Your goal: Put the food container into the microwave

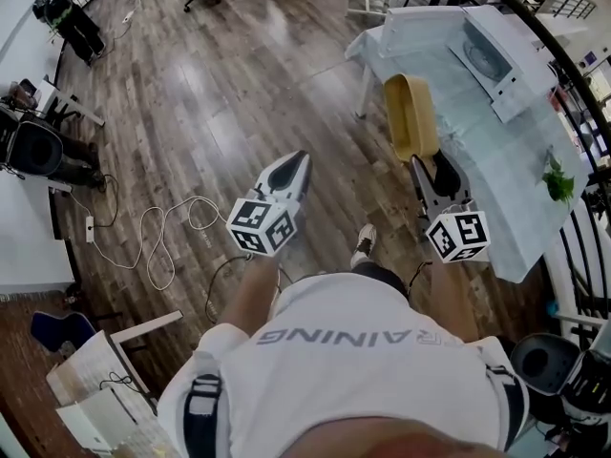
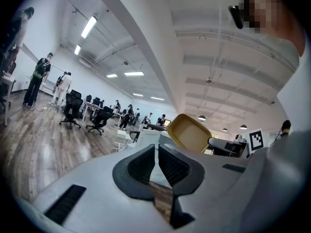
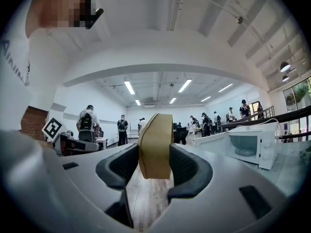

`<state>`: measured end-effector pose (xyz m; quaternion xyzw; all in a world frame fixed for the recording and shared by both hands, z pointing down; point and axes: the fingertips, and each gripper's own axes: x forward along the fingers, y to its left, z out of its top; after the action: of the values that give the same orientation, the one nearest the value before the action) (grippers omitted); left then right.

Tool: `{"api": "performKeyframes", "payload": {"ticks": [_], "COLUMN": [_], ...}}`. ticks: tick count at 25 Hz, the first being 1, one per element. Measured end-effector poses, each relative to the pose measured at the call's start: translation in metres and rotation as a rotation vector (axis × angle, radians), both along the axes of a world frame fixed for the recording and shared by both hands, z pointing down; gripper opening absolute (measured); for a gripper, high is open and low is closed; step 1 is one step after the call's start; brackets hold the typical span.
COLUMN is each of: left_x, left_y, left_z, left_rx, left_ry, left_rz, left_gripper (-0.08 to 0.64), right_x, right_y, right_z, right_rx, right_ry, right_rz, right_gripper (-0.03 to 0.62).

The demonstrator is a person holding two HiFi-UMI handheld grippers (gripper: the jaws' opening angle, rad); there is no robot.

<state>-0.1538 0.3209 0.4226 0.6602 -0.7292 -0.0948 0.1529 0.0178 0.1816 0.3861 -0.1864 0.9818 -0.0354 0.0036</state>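
Note:
My right gripper (image 1: pixel 427 163) is shut on the tan food container (image 1: pixel 410 114), which it holds on edge above the near side of the table. In the right gripper view the container (image 3: pixel 155 144) stands upright between the dark pads (image 3: pixel 187 171). The white microwave (image 1: pixel 496 57) sits on the far part of the table with its door open; it shows as a microwave (image 3: pixel 250 144) at the right in the right gripper view. My left gripper (image 1: pixel 298 160) hangs over the wooden floor, jaws closed together with nothing between them. The left gripper view shows the container (image 2: pixel 189 132) off to the right.
The table (image 1: pixel 496 160) has a pale cloth and a small green plant (image 1: pixel 558 181) near its right edge. A railing (image 1: pixel 563 74) runs along the right. Cables (image 1: pixel 153 237) lie on the floor at left. Office chairs (image 2: pixel 73 108) and people stand far off.

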Motion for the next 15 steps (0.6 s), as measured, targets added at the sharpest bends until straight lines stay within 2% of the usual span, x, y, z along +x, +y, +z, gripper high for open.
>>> {"api": "performKeyframes", "payload": {"ticks": [10, 15], "left_x": [-0.017, -0.014], "left_y": [-0.096, -0.149], "left_z": [-0.005, -0.006], "left_rx": [-0.015, -0.026], "left_ry": [-0.006, -0.010], "left_rz": [-0.002, 0.011], "left_gripper": [0.050, 0.049], "right_x": [-0.015, -0.007], "right_y": [-0.096, -0.148], "right_z": [0.001, 0.001], "right_rx": [-0.026, -0.034], "right_ry": [-0.005, -0.014], "right_rz": [0.000, 0.019], "right_gripper": [0.213, 0.213]}}
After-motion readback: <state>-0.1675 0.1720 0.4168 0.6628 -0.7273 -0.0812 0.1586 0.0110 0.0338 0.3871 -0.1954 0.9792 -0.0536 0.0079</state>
